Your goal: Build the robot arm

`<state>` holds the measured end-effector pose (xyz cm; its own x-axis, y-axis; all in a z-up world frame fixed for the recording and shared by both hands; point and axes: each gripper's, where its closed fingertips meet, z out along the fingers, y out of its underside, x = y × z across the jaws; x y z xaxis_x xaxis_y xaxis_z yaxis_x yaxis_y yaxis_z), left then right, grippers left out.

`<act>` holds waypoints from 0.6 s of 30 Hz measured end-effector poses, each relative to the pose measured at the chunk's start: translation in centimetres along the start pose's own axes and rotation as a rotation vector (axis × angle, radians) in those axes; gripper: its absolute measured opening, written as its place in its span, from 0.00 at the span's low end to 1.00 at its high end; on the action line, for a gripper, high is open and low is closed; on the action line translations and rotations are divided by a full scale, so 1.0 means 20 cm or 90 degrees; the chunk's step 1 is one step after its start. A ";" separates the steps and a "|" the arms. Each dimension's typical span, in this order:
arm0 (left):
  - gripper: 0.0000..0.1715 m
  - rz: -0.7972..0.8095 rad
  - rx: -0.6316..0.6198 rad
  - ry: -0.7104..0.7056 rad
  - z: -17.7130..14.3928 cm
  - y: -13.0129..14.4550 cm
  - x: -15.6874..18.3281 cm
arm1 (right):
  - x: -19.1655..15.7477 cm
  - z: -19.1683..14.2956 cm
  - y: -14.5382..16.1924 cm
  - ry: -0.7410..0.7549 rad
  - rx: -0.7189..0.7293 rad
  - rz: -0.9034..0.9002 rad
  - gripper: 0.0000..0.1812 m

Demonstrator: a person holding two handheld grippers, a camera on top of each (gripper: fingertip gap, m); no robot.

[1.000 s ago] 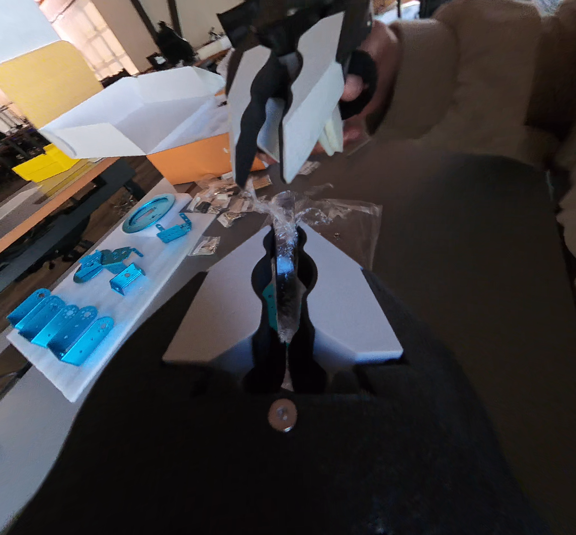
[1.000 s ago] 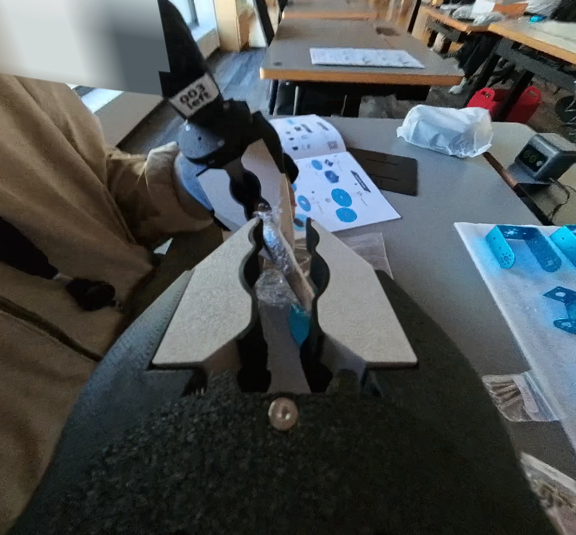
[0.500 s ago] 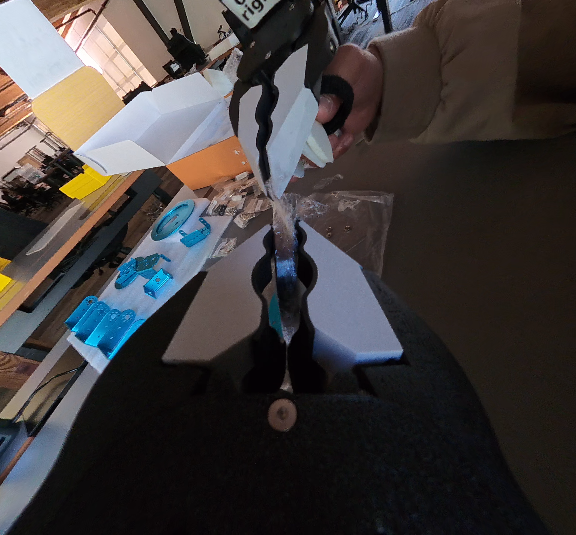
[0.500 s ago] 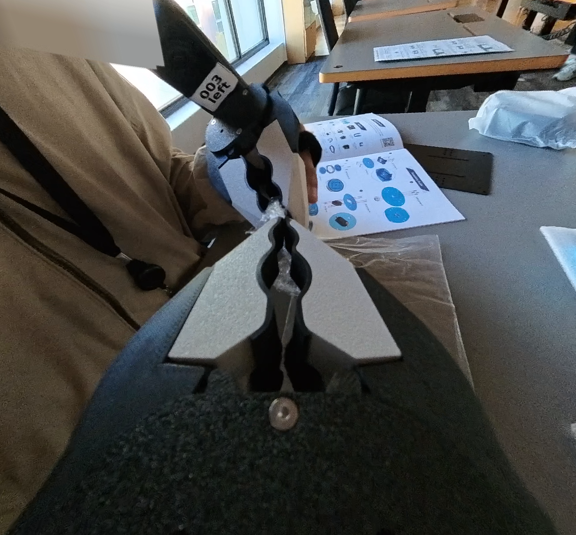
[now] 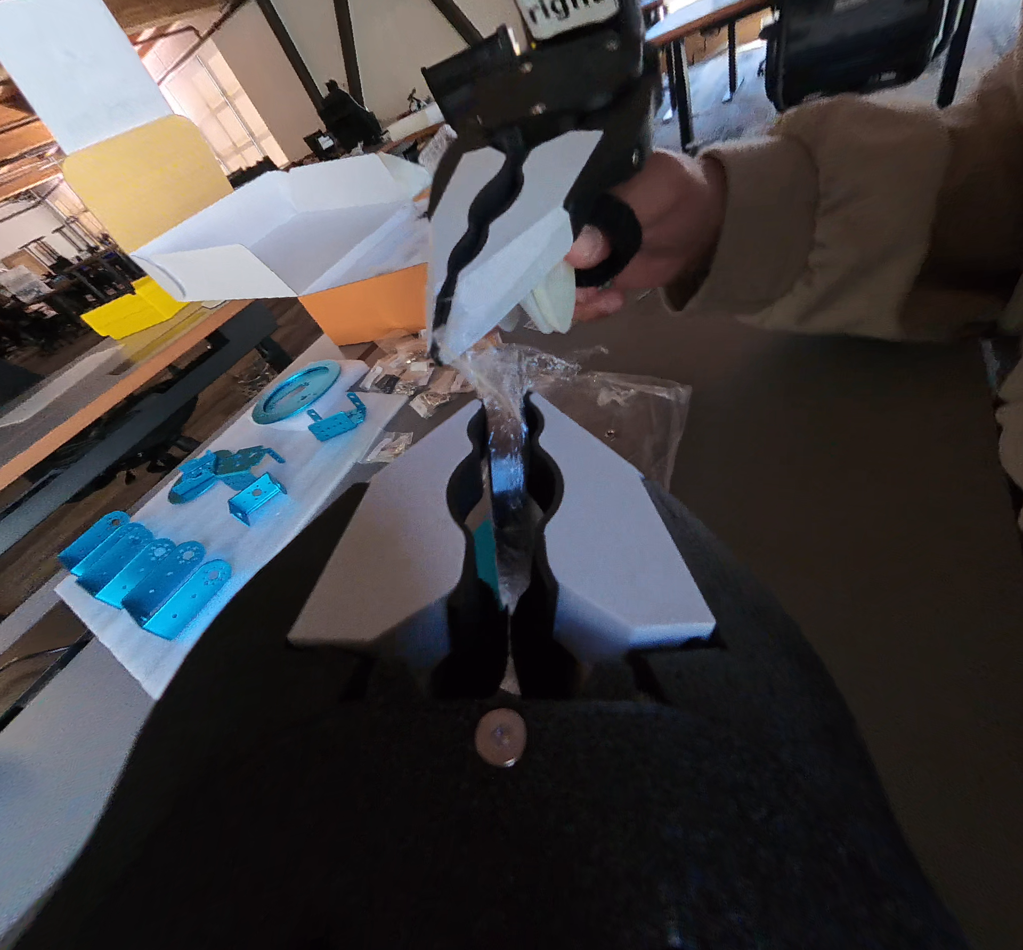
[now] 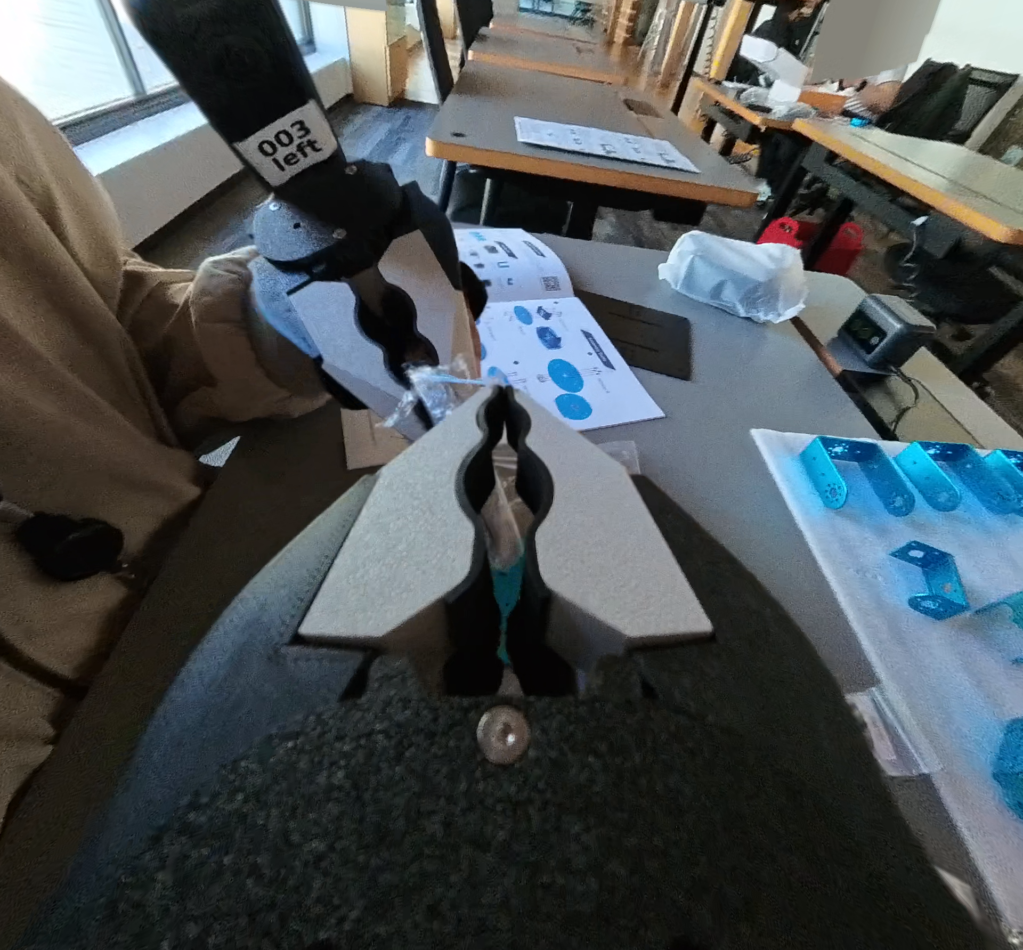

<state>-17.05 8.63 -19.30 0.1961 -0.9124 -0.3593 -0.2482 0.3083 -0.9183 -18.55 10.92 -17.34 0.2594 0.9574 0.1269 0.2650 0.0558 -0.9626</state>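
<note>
A small clear plastic bag point(image 5: 506, 480) with a blue metal part inside is held in the air between both grippers. My left gripper point(image 5: 506, 403) is shut on one end of it, the blue part's edge showing between the fingers. My right gripper point(image 5: 440, 353) comes down from above, shut on the bag's crumpled other end. In the right wrist view my right gripper point(image 6: 501, 397) is shut with plastic and the blue part point(image 6: 506, 591) between its fingers. The left gripper point(image 6: 437, 375) pinches the bag point(image 6: 423, 397) just beyond its tips. A person's hands hold both grippers.
A white foam sheet point(image 5: 310, 486) on the grey table carries several blue brackets point(image 5: 149, 574) and a blue ring point(image 5: 296, 392). Behind it are small hardware bags point(image 5: 409, 375) and an open white and orange box point(image 5: 288, 237). An open booklet point(image 6: 553, 347), black plate point(image 6: 636, 336) and white bundle point(image 6: 730, 276) lie farther off.
My right gripper was open around the bag a second ago and has shut on it. Both grippers have since turned, and the plastic is stretched between their tips.
</note>
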 end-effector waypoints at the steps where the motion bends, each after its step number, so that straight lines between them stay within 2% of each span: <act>1: 0.05 -0.007 0.004 0.000 0.00 0.00 0.00 | 0.01 0.01 0.00 0.012 0.004 0.009 0.00; 3: 0.06 -0.004 -0.006 -0.001 0.01 0.03 0.00 | 0.02 0.03 0.02 0.034 -0.013 0.007 0.00; 7: 0.06 -0.054 0.036 0.010 -0.05 0.02 -0.04 | -0.06 -0.02 -0.01 -0.031 0.015 0.057 0.00; 10: 0.05 -0.033 0.020 0.020 -0.05 0.03 -0.02 | -0.09 -0.02 0.02 -0.047 -0.003 0.046 0.00; 13: 0.05 -0.036 0.026 0.033 -0.03 0.01 0.02 | -0.06 -0.03 0.00 -0.022 0.005 0.041 0.00; 15: 0.05 -0.061 0.051 0.053 -0.03 -0.02 0.03 | -0.05 0.00 -0.03 -0.013 0.021 0.048 0.00; 18: 0.05 -0.111 0.098 0.078 -0.05 -0.07 0.03 | -0.07 -0.01 -0.07 -0.056 0.062 0.114 0.00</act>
<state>-17.45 7.42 -18.07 0.1053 -0.9781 -0.1793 -0.0713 0.1724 -0.9824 -19.13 9.46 -16.10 0.2117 0.9751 -0.0660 0.1295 -0.0949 -0.9870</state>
